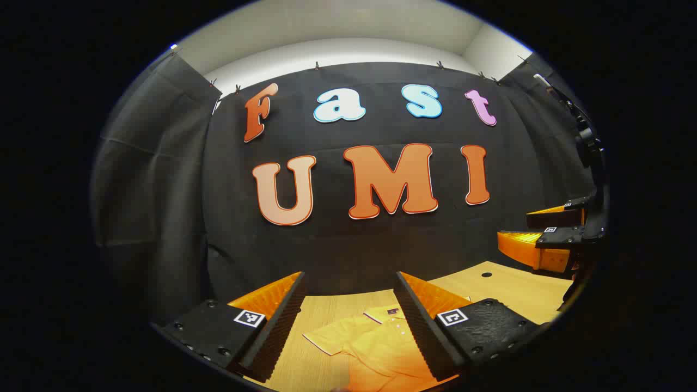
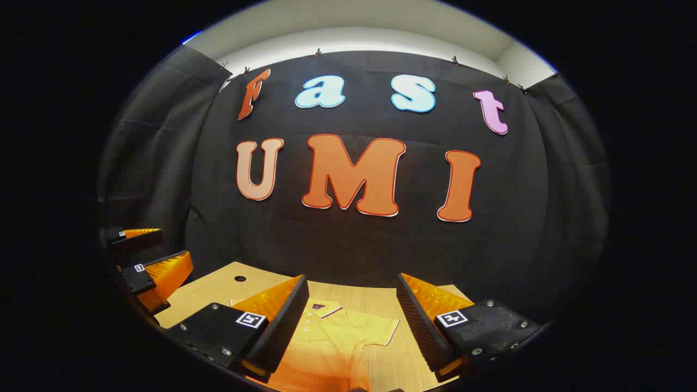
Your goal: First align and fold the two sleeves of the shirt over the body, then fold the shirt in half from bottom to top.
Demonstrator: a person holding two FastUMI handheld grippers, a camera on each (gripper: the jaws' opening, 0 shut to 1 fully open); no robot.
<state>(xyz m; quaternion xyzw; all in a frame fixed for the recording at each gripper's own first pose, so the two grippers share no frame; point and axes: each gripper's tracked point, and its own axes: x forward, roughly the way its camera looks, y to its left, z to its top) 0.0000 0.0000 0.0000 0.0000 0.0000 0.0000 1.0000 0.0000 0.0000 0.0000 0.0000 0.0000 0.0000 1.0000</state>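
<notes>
Both hand-held grippers hang above a pale wooden table [image 1: 506,288], fingers spread and grasping nothing. In the left gripper view, the left gripper [image 1: 351,321] frames a yellow short-sleeved polo shirt [image 1: 375,343] lying flat on the wood, one sleeve spread out; the right gripper [image 1: 544,239] floats at the far right edge. In the right gripper view, the right gripper [image 2: 351,321] looks down on the shirt [image 2: 337,343], collar toward the black cloth wall [image 2: 354,245] behind.

The yellow polo shirt [image 2: 332,348] lies flat, collar up, sleeves spread.
</notes>
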